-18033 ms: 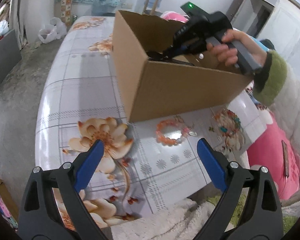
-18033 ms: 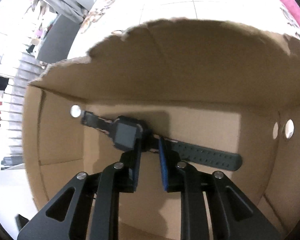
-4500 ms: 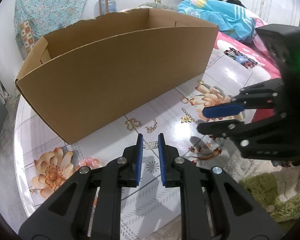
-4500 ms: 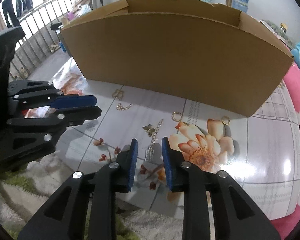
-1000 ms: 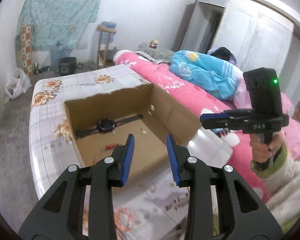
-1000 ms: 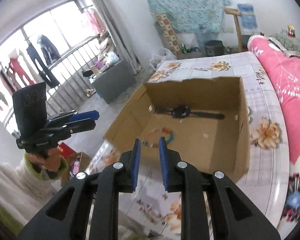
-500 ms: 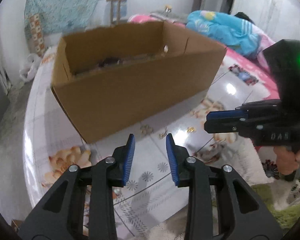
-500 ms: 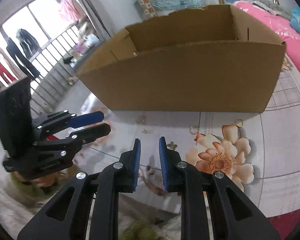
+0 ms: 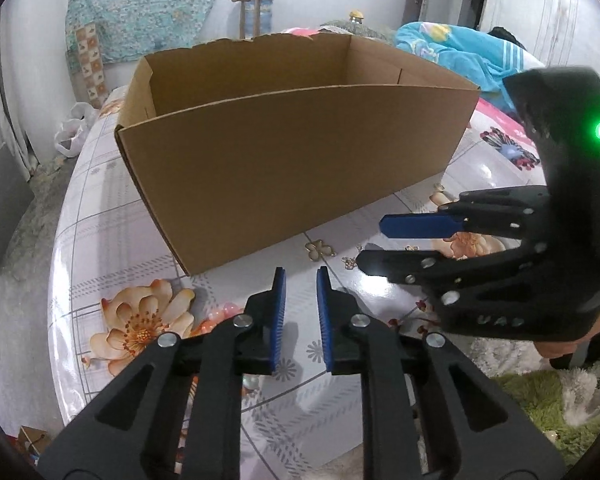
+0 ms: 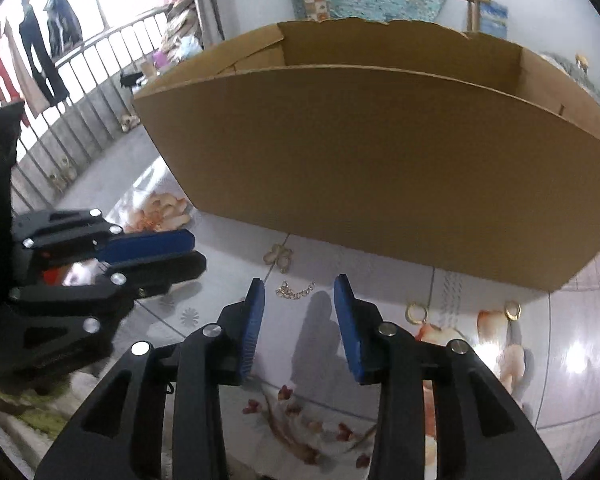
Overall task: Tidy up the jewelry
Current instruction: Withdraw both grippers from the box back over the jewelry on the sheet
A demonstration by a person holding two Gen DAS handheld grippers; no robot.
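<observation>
Looking down both wrist cameras, I find the two grippers low over the glossy floral-print worktop (image 9: 112,240), in front of the large open brown cardboard box (image 9: 292,168) that stands on it.

Left gripper (image 9: 300,276): blue-padded jaws have just been closing and now stand narrowly parted, with nothing between them. They are released, not gripping. In the right wrist view this gripper (image 10: 184,256) sits at the left, its pads close together above the surface.

Right gripper (image 10: 299,284): jaws have just been opening and stand apart, empty. Directly ahead of them, slightly left of centre, lies the short gold chain piece (image 10: 295,290) on the worktop; the pads are not touching it. In the left wrist view the same gripper (image 9: 370,240) enters from the right, a green light on its housing, a hand (image 9: 580,336) partly visible under it.

Loose jewelry on the worktop, all outside the box:
- gold clover-shaped pendant (image 9: 320,249), just beside the box's near wall;
- two small gold hoop rings (image 10: 416,312), near the box's base to the right;
- pink and orange beaded bracelet (image 9: 220,316), largely hidden behind the left gripper's finger.

The box interior is not visible from either view.
</observation>
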